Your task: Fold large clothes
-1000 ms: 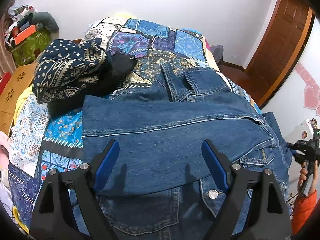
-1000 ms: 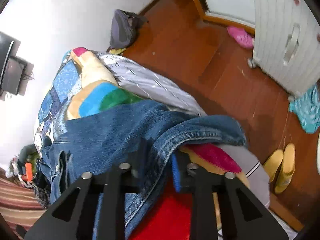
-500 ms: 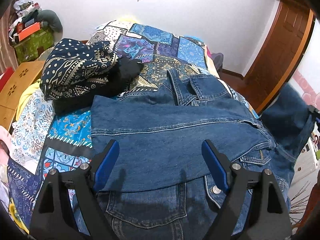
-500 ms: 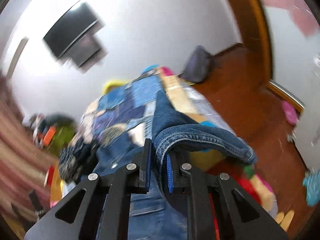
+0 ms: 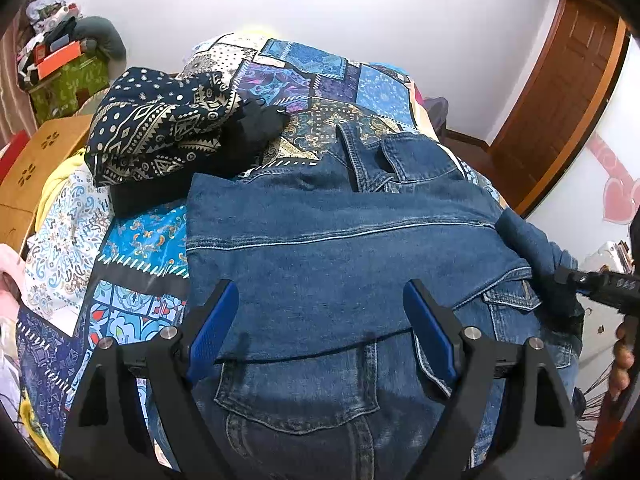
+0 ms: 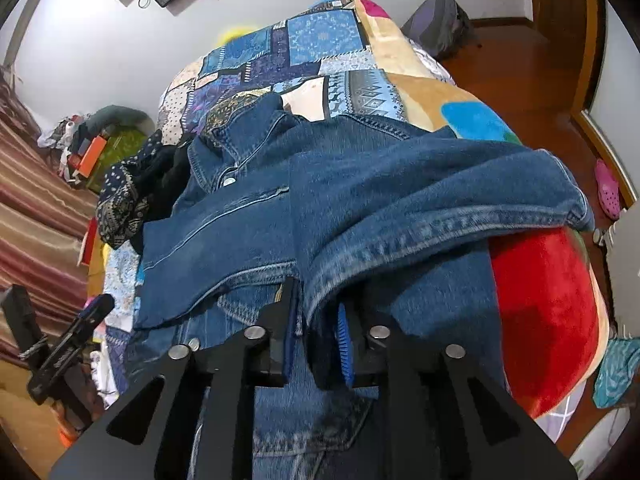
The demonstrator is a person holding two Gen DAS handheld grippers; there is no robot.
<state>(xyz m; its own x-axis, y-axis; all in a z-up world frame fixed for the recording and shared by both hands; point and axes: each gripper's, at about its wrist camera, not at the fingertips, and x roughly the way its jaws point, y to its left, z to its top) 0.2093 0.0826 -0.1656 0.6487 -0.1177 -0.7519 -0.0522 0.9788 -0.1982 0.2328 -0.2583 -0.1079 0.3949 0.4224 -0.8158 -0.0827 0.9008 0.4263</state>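
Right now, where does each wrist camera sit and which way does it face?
Left wrist: above the near bed edge, angled down over the denim jacket toward the far wall; its own left gripper open, plus the person's other hand.
Right wrist: at the bed's side, looking along the bed; right gripper with the jacket's sleeve between its jaws, which have just been opening.
Shared: jacket, patchwork bedspread, patterned dark clothes.

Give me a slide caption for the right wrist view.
Right gripper, jaws just easing apart, carries a denim jacket sleeve across the jacket on the patchwork bed.
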